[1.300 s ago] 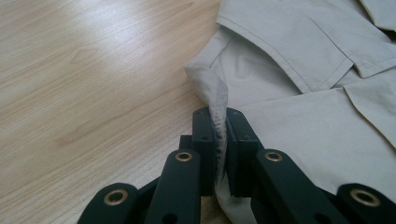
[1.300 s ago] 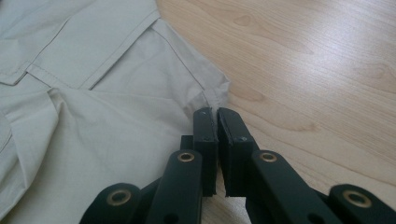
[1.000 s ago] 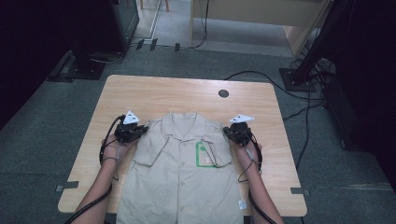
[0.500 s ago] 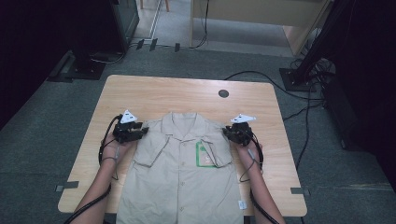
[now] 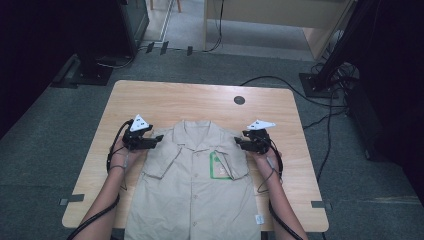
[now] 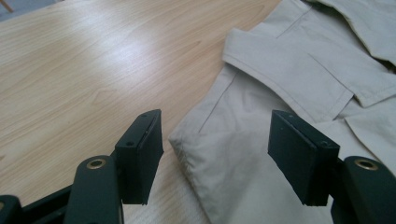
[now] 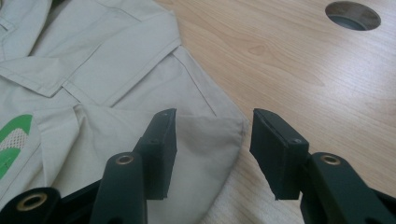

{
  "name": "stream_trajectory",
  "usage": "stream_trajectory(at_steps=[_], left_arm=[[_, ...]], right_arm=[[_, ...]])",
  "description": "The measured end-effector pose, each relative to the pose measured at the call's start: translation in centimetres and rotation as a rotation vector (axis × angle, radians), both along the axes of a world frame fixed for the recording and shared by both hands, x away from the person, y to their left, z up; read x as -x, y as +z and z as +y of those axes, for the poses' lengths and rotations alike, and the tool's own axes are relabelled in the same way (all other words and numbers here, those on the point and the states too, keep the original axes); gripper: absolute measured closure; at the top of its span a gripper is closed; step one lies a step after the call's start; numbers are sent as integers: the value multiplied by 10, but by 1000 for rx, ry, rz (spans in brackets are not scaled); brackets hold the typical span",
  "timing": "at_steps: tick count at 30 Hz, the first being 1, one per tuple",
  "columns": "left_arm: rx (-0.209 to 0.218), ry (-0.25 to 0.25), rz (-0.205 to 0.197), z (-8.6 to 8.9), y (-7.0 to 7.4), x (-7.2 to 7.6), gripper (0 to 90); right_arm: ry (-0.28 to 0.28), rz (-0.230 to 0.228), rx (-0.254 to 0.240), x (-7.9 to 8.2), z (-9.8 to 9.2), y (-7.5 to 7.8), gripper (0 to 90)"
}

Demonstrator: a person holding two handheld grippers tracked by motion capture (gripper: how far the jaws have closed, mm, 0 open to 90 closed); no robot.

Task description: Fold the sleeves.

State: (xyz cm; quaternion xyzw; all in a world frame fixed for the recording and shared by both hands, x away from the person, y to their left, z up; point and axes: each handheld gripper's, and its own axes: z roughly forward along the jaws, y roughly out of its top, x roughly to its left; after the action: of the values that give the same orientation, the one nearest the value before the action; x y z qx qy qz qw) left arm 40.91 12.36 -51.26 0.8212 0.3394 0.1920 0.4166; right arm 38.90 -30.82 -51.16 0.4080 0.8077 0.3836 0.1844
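A beige short-sleeved shirt (image 5: pixel 192 185) lies flat on the wooden table (image 5: pixel 200 102), collar to the far side, with a green chest patch (image 5: pixel 218 166). My left gripper (image 5: pixel 159 138) sits at the shirt's left shoulder and my right gripper (image 5: pixel 238 144) at its right shoulder. In the left gripper view the left gripper (image 6: pixel 219 140) stands open, and the folded shoulder edge (image 6: pixel 210 154) lies between the pads untouched. In the right gripper view the right gripper (image 7: pixel 215 135) is open over the other shoulder corner (image 7: pixel 219 133). Both sets of jaws have just been opening.
A round cable hole (image 5: pixel 239 100) sits in the table beyond the collar, also seen as the hole (image 7: pixel 352 15) in the right gripper view. Bare wood lies left, right and beyond the shirt. Cables (image 5: pixel 325 135) trail on the grey floor to the right.
Both hands stay at the shirt's shoulders, almost where they were. The shirt lies as before.
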Motion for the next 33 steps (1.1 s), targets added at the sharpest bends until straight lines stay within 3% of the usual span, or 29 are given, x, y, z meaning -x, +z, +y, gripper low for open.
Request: stream_trajectory(at_steps=[5,7,9,11,15,22,27,31,33], left_arm=[[6,-17,-14,-6,4,-4,357],[-15,4,-35,-7,5,-4,362],[3,-5,-12,-7,5,-7,374],[-5,-17,2,-9,4,-9,373],[-16,-42,3,-14,3,-12,371],[-39,-72,-7,-22,-1,-16,362],[-30,-75,4,-22,-4,-20,362],[3,-69,16,-20,-6,-23,363],[-7,-72,16,-21,-7,-24,362]], right_arm=[[4,2,-16,-4,3,1,496],[12,4,-21,-6,4,1,497],[16,0,-15,-7,5,1,497],[20,-8,-15,-8,4,0,496],[28,4,-43,-12,2,-2,469],[39,-16,-23,-14,5,-5,424],[23,-17,-36,-16,5,-5,415],[28,-16,-37,-18,8,-4,419],[36,-12,-39,-19,10,-4,421]])
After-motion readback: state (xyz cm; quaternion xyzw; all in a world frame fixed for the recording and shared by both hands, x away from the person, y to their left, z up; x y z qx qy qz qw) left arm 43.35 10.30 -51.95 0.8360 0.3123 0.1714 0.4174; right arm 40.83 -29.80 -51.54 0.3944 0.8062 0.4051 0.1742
